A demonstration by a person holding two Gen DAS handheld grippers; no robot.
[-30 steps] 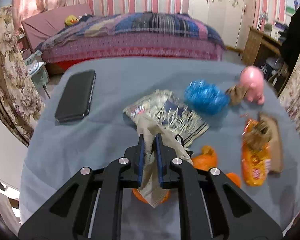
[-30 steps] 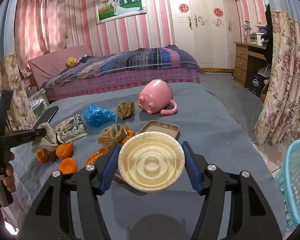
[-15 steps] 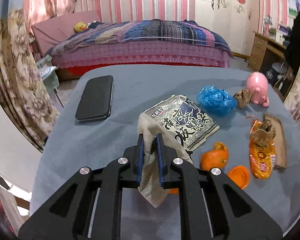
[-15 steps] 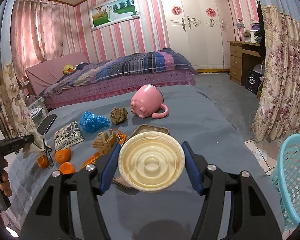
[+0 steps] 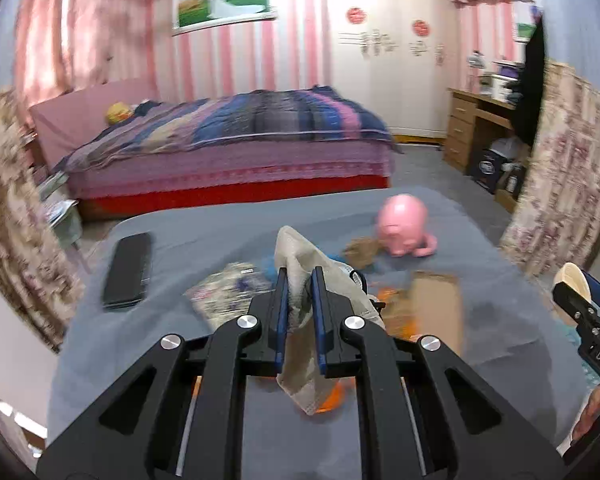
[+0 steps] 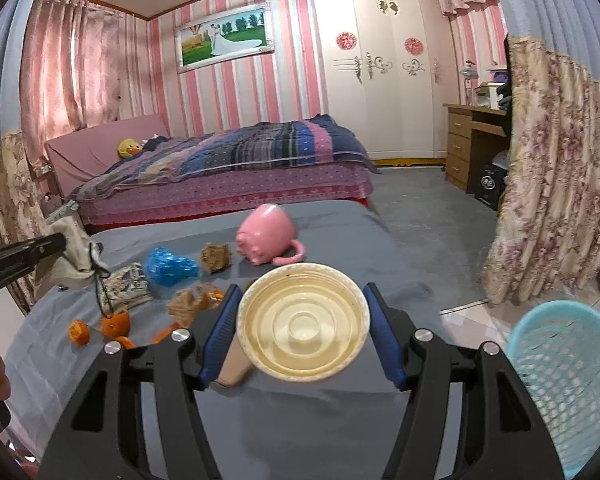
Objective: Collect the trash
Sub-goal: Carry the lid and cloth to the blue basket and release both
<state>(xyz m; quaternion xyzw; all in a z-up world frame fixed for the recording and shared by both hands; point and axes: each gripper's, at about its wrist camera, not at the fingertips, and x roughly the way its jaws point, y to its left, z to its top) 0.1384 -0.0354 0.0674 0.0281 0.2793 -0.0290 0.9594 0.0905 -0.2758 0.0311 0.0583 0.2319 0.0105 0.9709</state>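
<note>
Raised since the earlier frame, the left gripper [image 5: 299, 280] now hangs clear above the grey table [image 5: 220, 240], its jaws narrowed onto a crumpled beige tissue [image 5: 300, 264] that droops below them. Beneath lie a black phone [image 5: 128, 270], a printed wrapper [image 5: 228, 288] and a pink pig mug [image 5: 404, 230], blurred.

Right wrist view: the right gripper [image 6: 302, 320] is level, jaws clamped on a cream paper bowl [image 6: 302, 322]; whether it holds anything cannot be told. The blue basket [image 6: 564, 360] sits low right on the floor; no contents can be made out. Orange peels [image 6: 114, 324] and a blue bag [image 6: 172, 266] rest on the table.
</note>
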